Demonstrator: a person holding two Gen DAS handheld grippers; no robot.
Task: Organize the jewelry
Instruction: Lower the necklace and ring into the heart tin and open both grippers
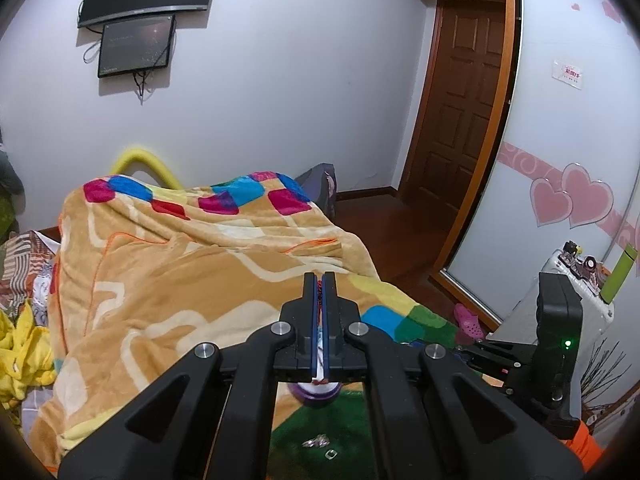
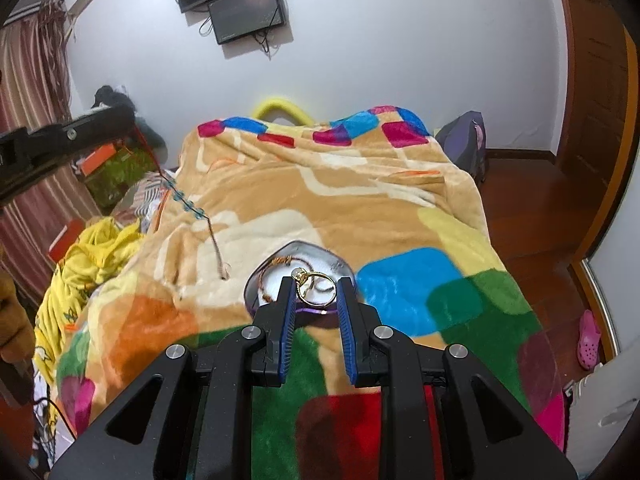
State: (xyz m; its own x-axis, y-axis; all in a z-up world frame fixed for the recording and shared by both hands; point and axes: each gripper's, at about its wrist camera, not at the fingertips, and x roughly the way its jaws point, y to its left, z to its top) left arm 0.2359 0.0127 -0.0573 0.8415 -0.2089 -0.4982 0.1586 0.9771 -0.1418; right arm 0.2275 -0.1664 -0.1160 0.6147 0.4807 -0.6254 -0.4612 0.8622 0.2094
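My left gripper (image 1: 319, 280) is shut on a red cord bracelet with blue-green beads (image 2: 188, 205), which hangs from it over the blanket in the right wrist view. A purple heart-shaped jewelry dish (image 2: 298, 254) lies on the blanket, holding a brown cord bracelet (image 2: 280, 261) and a gold ring (image 2: 318, 289). My right gripper (image 2: 316, 286) is open just above the dish's near edge, fingers either side of the gold ring. The dish (image 1: 316, 394) shows below my left fingers. A silver ring (image 1: 316, 441) and a small square piece (image 1: 331, 454) lie on the green patch.
A multicoloured fleece blanket (image 2: 360, 200) covers the bed. Yellow clothing (image 2: 92, 256) lies at its left. A white suitcase (image 1: 560, 308) with a green bottle (image 1: 618, 276) stands at the right, by a mirrored wardrobe and a wooden door (image 1: 460, 100).
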